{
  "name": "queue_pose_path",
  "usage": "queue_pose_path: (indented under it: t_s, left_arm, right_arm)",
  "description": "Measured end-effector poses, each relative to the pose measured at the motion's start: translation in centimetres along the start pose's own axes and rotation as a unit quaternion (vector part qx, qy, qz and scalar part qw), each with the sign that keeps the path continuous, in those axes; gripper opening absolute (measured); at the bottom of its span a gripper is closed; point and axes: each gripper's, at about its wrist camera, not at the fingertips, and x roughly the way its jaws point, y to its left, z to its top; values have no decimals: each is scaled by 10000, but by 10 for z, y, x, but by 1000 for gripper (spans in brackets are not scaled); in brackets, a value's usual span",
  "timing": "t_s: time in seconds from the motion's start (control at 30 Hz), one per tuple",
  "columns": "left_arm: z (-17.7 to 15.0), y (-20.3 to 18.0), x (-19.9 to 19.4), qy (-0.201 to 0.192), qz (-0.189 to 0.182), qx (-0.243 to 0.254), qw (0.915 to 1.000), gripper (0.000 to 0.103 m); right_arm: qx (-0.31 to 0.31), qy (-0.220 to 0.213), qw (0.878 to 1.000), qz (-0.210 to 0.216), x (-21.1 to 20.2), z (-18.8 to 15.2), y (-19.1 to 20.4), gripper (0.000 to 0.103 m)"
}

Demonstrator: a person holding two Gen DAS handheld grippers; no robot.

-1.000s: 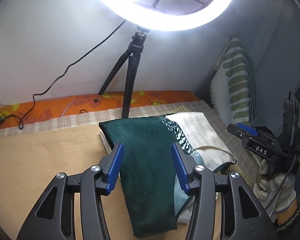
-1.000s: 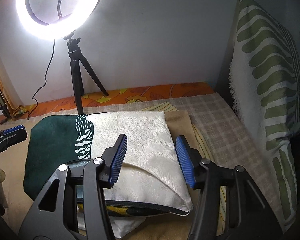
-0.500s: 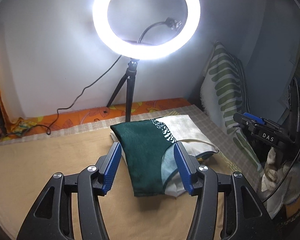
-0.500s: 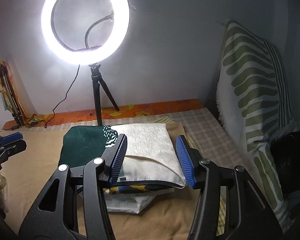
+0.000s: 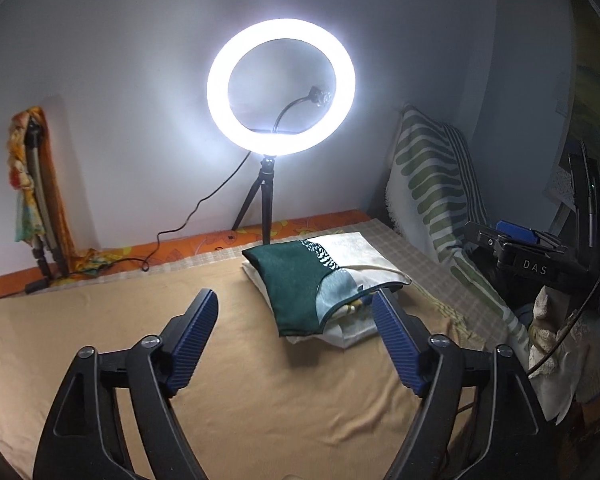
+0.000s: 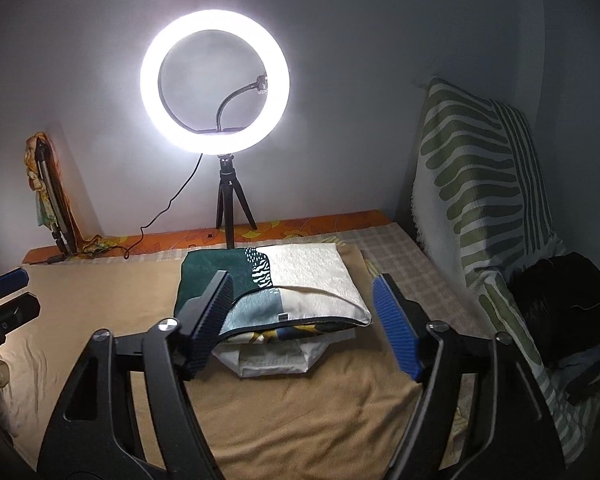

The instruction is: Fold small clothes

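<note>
**Both grippers spread wide and empty; folded stack at frame centre**

Two grippers counted. The left gripper [image 5: 294, 338] fills the lower half of its view, blue-ribbed fingers [image 5: 194, 340] spread wide, nothing between them, touching no cloth. The right gripper [image 6: 302, 320] is likewise spread wide and empty; its left finger overlaps the stack's near corner in the frame, contact not determinable. The right gripper also shows at the right edge of the left view, held in a gloved hand.

One tan blanket [image 6: 300, 412] covers the surface below both tools.

One stack of folded clothes [image 6: 284, 292] lies on the blanket, centre of frame: a green-and-cream piece on top, at least one white piece beneath. Exact number of pieces cannot be told.

One green-striped pillow [image 6: 484, 184] stands upright at right.

One lit ring light [image 6: 215, 82] on a tripod stands behind the stack, upper centre, against the wall.
</note>
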Motion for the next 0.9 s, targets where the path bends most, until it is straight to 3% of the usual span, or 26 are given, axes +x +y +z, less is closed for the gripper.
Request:
queue_pose_path:
  t_s: [0.4, 0.77, 0.9]
  left_arm:
    - [-47, -15, -57, -245, 170, 316, 9991, 83]
    - [-81, -22, -69, -272, 447, 601, 9968, 86]
    - [-88, -20, -68, -298, 497, 602, 9965, 98]
  right_arm:
    - [47, -276, 9996, -62, -63, -46, 18, 101]
    - [196, -306, 9991, -230, -71, -97, 23, 102]
    - [273, -296, 9988, -264, -66, -108, 22, 102]
